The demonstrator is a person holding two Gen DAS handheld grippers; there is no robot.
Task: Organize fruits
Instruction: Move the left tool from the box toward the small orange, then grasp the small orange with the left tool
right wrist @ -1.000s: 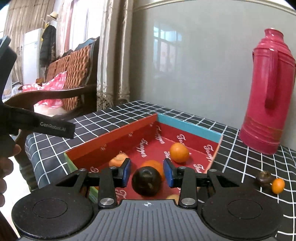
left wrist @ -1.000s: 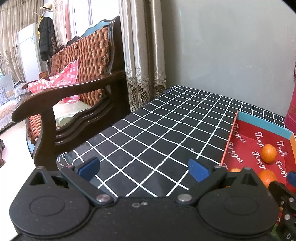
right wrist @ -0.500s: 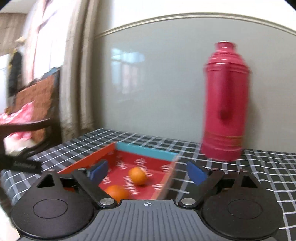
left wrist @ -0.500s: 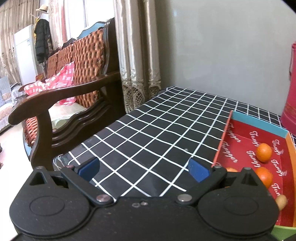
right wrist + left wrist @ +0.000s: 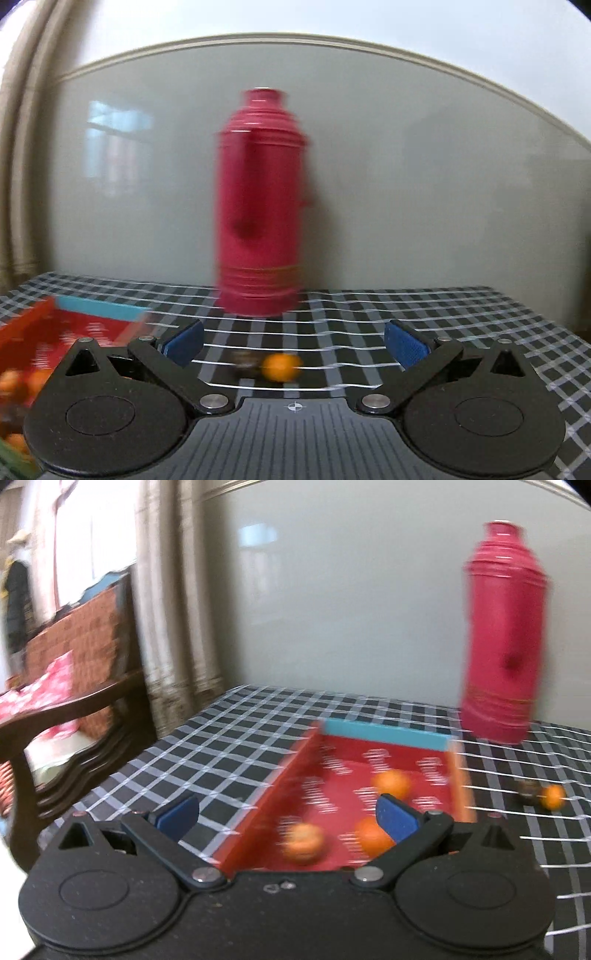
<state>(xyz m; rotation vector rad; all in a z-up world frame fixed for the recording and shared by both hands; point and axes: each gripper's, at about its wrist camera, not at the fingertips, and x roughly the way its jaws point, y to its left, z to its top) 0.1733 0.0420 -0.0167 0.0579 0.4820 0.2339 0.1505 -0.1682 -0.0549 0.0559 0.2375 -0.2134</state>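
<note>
Beside blurred orange [image 5: 281, 366], dark fruit [image 5: 244, 365] indistinct

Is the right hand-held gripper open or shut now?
Open: the right hand-held gripper has blue pads spread wide, nothing between them, facing a small orange fruit.

Table [image 5: 229, 738] covered in black cloth with white grid. Landmark: red box [image 5: 384, 734], open top, blue far wall, resting on the cloth. Red thermos [image 5: 506, 646] stands upright behind the box's far right corner. Right of the box: small orange [image 5: 280, 366] touching a dark fruit [image 5: 245, 363], both on the cloth.
</note>
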